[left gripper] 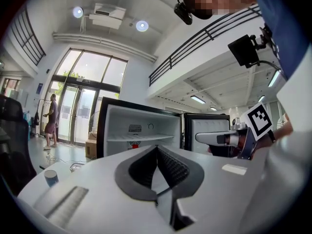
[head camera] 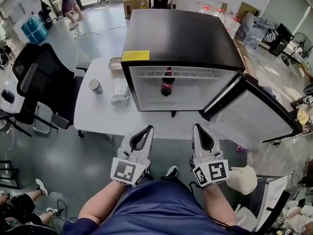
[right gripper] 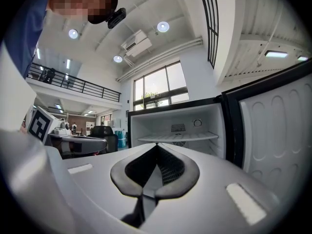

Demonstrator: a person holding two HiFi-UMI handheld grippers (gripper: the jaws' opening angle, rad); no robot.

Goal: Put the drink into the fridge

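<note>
Your gripper views show the jaws clenched on nothing, left gripper (left gripper: 157, 147) and right gripper (right gripper: 157, 145). Only the head view shows the bottle (head camera: 167, 82), upright inside the fridge (head camera: 181, 33) ahead of them. The fridge sits on a white table (head camera: 98, 119), its door (head camera: 254, 114) open past the right gripper. Both grippers point level, side by side.

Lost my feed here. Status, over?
Both shut, empty: left tool, right tool. Inside open black fridge: dark cola bottle with red label, upright. Nothing blocking.
</note>
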